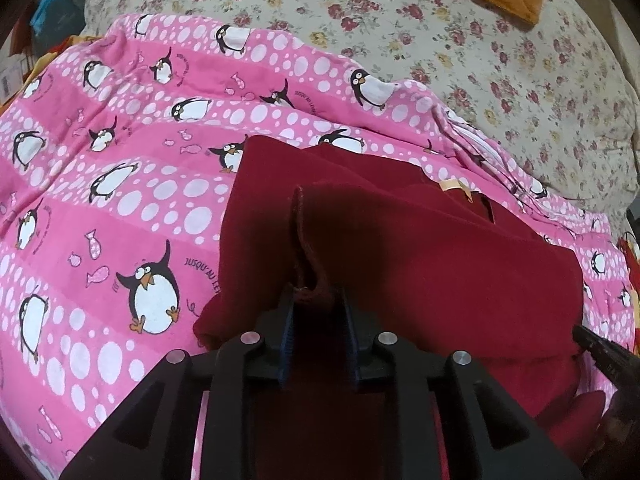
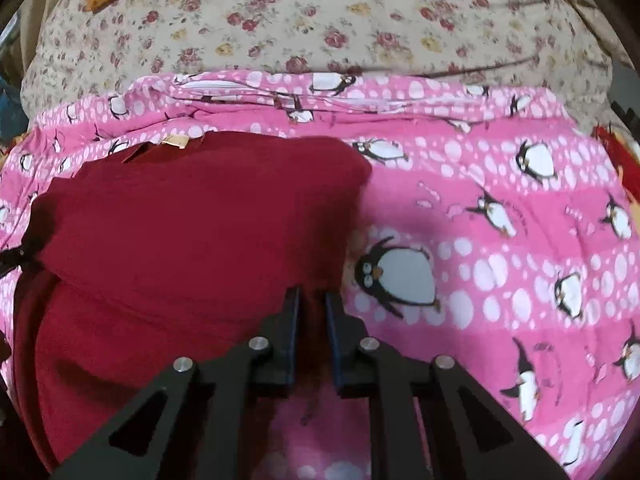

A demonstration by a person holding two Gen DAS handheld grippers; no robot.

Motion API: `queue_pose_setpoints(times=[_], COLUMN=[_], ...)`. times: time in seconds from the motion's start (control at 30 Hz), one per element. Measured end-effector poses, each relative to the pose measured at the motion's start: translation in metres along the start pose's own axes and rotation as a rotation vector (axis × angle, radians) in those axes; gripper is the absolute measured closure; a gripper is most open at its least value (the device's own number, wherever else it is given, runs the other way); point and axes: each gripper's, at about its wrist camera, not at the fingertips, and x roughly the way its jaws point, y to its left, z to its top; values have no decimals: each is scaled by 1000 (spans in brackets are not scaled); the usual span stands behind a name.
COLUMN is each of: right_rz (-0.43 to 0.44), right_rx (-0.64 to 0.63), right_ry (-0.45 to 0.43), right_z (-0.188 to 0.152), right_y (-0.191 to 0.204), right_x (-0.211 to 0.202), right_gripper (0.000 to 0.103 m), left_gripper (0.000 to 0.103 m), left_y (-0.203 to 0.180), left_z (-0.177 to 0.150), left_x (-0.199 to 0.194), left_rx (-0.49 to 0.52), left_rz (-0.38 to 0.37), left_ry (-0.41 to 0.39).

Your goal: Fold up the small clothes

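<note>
While your left gripper (image 1: 316, 300) pinches a raised fold of the red garment (image 1: 420, 248), which lies on the penguin blanket (image 1: 120, 200), keep that hold firm. Your right gripper (image 2: 312, 300), jaws narrowed over the garment's 3 o'clock edge, should bite cloth fully before you lift; whether it grips yet, I cannot tell.

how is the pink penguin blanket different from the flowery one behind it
The pink penguin blanket is bright pink with white dots and cartoon penguins; the floral blanket is pale cream with small red and yellow flowers. The pink penguin blanket lies nearer the cameras with the dark red garment resting on it; the floral blanket lies beyond it, carrying none of the garment. Both are soft printed bedding, rumpled rather than smooth.
</note>
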Motion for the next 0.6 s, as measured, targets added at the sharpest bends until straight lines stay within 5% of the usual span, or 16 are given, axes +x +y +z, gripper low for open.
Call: queue_pose_setpoints(times=[0.07, 0.23, 0.47, 0.6], right_rz=[25, 144, 316, 345], right_rx=[30, 130, 109, 55], right_ry=[-15, 13, 70, 100], right_z=[-1, -13, -57, -83], right_y=[-4, -24, -36, -33], right_x=[-8, -35, -72, -87], right_gripper=[89, 58, 44, 41], left_gripper=[100, 90, 87, 87], left_y=[2, 7, 19, 20], left_z=[-3, -16, -62, -96], left_x=[-8, -39, -86, -102], left_rx=[-4, 0, 7, 31], left_rz=[-8, -41, -107, -119], left_ry=[-4, 0, -11, 16])
